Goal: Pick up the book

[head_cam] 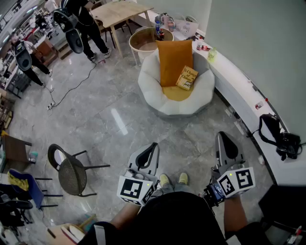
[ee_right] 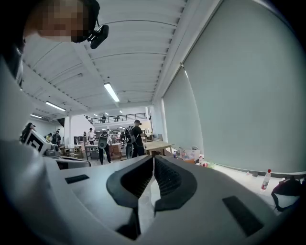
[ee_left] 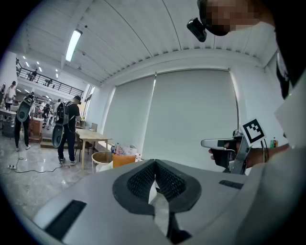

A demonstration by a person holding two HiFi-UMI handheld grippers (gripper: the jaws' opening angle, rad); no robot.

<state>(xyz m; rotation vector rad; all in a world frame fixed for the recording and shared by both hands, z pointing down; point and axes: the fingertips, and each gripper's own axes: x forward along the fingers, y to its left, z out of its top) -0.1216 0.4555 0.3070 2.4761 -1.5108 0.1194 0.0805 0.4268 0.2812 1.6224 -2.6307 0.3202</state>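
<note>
The book (head_cam: 187,77), yellow with dark lettering, lies on a white beanbag seat (head_cam: 158,98), leaning against an orange cushion (head_cam: 174,60). It is far ahead of both grippers across the grey floor. My left gripper (head_cam: 153,146) is held low near my body, its jaws together with nothing between them. My right gripper (head_cam: 224,137) is beside it, likewise shut and empty. In the left gripper view the closed pads (ee_left: 143,179) meet at the tip, and the right gripper (ee_left: 224,143) shows at the right. The right gripper view shows its pads (ee_right: 165,177) pressed together; the book is hidden there.
A black mesh chair (head_cam: 71,172) stands at my left. A white curved counter (head_cam: 239,81) runs along the right wall with a black bag (head_cam: 279,136) on it. Behind the beanbag are a round tub (head_cam: 143,40) and a wooden table (head_cam: 122,12). People (head_cam: 86,21) stand far left.
</note>
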